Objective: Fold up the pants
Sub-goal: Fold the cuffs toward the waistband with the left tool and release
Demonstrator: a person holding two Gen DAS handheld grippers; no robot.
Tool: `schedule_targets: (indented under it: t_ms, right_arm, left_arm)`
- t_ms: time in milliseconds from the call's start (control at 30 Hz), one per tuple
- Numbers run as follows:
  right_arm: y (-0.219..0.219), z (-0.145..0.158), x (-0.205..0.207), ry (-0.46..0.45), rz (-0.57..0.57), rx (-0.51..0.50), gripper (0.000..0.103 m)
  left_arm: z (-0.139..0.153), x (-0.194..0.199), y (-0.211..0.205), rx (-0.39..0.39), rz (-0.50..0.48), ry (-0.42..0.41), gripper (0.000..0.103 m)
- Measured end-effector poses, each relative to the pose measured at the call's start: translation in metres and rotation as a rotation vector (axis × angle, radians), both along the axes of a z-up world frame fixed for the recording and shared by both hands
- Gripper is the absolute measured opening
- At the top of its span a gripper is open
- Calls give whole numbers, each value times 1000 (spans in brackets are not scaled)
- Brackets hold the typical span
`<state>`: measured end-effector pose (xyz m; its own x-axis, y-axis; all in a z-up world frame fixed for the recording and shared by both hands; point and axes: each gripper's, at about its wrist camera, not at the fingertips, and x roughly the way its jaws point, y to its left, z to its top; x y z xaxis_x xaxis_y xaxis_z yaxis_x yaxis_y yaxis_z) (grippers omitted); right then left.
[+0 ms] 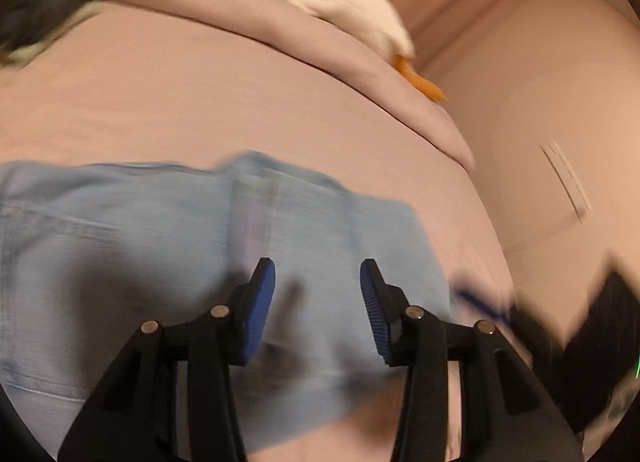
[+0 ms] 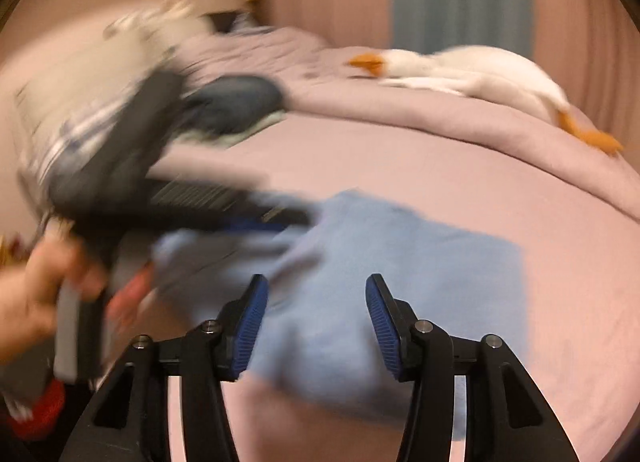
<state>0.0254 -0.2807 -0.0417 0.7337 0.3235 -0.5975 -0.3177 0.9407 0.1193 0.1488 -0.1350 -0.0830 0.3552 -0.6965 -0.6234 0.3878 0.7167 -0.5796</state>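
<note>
Pants point(image 2: 400, 274): light blue denim, lying flat on my pink bed sheet point(image 1: 240, 102), already bunched into a compact, roughly folded shape; the edges are blurred, so I cannot count the layers.

Pants, long axis: in my right wrist view the bundle runs across the picture from left to right, its far right corner squared off.

Pants from my tools: directly ahead of and below both sets of fingertips, in both wrist views.

Left gripper point(image 1: 318, 294): jaws apart at a middling width, nothing between the blue pads; denim lies under them, not pinched.

Right gripper point(image 2: 316, 310): jaws likewise parted, empty, hanging over the near edge of the bundle.

Nearer hand: I judge both about equally close; my left tool, seen from the right wrist view, reaches over the left end of the denim, and my right covers the middle and right.

My left hand point(image 2: 36, 298): wrapped round the handle of its tool, at the left edge of the right view.

Next move, my judgement: pick a fresh edge to grip, or smooth the fold.

Quilt point(image 2: 400, 102): pink, heaped at the far side.

Plush goose point(image 2: 472, 70): white, orange bill and feet, lying on the quilt, well apart from the pants.

Dark cushion point(image 2: 236, 98): beside the quilt, far left.

Containers: none that I can make out.
</note>
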Motion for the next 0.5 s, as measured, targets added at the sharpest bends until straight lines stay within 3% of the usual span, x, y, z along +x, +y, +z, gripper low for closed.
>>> schedule_targets:
  t_ms: [67,133,233,267,333,500]
  right_arm:
    - [-29,6,23,16,-92,12,50]
    - [-61,-8,65,109,-161,35,50]
    - [-79,-57,114,305,-208,-41,44]
    - [-82,-71,121,352,-215,-75,36]
    - [-89,-81,123,293,-190,-79,35]
    - [-88,-58,109,296,-225,-56,34]
  left_arm:
    - [-7,-8,-21,14,-64,-6,44]
    - [-19,-11,-39,59,-103,-1,44]
    - [-52,-16,-51,159,-140,71,37]
    - [-53,-23,-49,156,-147,21,36]
    - [-55,-27,-47,157,-168,1,36]
    - [-67,-23,-19,100,-145,69,35]
